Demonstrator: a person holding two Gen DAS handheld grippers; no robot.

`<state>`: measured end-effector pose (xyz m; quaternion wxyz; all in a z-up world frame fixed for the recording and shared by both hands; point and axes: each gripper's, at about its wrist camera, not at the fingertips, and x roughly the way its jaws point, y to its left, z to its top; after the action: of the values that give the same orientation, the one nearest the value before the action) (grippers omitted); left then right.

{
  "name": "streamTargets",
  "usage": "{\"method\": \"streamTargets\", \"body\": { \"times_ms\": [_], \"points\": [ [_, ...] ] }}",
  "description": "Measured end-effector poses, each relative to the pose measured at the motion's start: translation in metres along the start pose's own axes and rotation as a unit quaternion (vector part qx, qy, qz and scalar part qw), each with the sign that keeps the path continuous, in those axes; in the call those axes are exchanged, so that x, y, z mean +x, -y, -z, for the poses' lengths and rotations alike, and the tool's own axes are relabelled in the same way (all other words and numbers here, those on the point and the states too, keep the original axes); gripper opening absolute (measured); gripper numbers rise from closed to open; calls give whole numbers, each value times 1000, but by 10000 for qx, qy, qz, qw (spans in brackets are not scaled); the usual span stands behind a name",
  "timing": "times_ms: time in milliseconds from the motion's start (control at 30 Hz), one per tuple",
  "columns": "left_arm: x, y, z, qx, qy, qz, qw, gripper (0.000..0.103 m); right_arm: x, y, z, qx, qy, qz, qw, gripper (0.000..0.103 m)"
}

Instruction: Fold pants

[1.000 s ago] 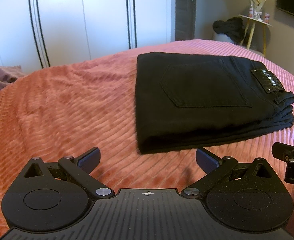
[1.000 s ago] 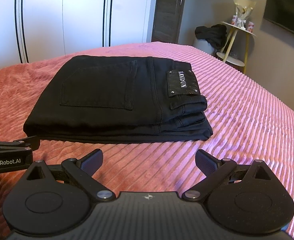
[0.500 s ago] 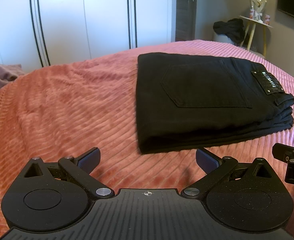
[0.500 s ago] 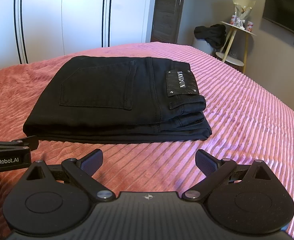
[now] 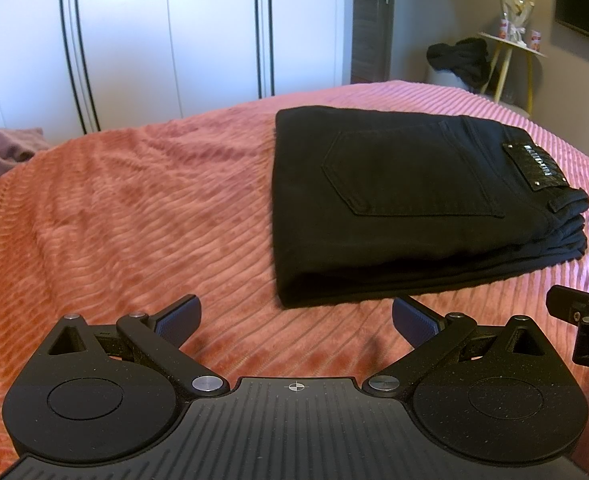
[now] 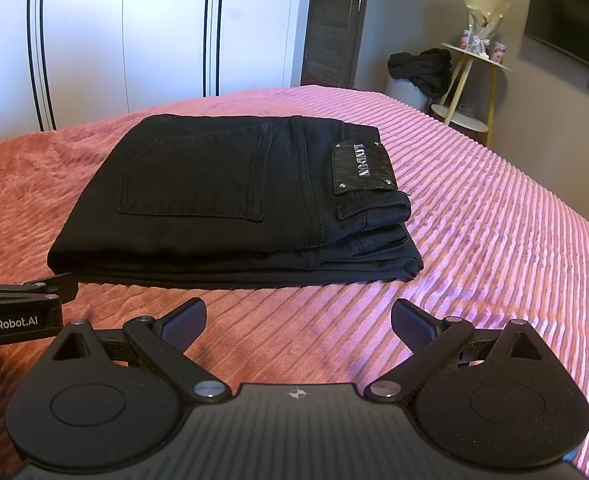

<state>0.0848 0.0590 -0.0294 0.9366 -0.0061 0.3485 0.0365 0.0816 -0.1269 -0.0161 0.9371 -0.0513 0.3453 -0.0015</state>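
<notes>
The black pants [image 6: 230, 196] lie folded into a compact stack on the bed [image 6: 494, 240], back pocket and leather waistband patch [image 6: 361, 167] facing up. In the right wrist view the stack fills the centre of the frame, with the waistband layers showing at its right end; in the left wrist view the pants [image 5: 406, 200] sit right of centre, the folded edge turned toward the camera.

The bed carries a ribbed pink-coral cover that fills the middle of both views.

The left gripper [image 5: 296, 318] hangs low at the bottom of its frame, fingers [image 5: 178, 316] spread wide and grasping nothing, just short of the stack's near left corner. The right gripper [image 6: 298, 320] sits likewise at the bottom of its frame, fingers [image 6: 412, 322] spread wide and empty, apart from the stack's near edge. Each gripper shows at the side edge of the other's view.

Behind the bed stand white wardrobe doors [image 6: 134, 40] at upper left, a dark door [image 6: 334, 20], and a small round side table [image 6: 478, 56] at upper right with dark clothing [image 6: 422, 66] heaped beside it.
</notes>
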Motion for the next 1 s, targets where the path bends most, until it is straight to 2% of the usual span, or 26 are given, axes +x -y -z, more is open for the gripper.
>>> {"method": "streamTargets", "body": {
  "times_ms": [1000],
  "points": [
    [-3,2,1,23,39,44,10000,103,-6,0,-1,71,110,46,9999,99]
  ]
}}
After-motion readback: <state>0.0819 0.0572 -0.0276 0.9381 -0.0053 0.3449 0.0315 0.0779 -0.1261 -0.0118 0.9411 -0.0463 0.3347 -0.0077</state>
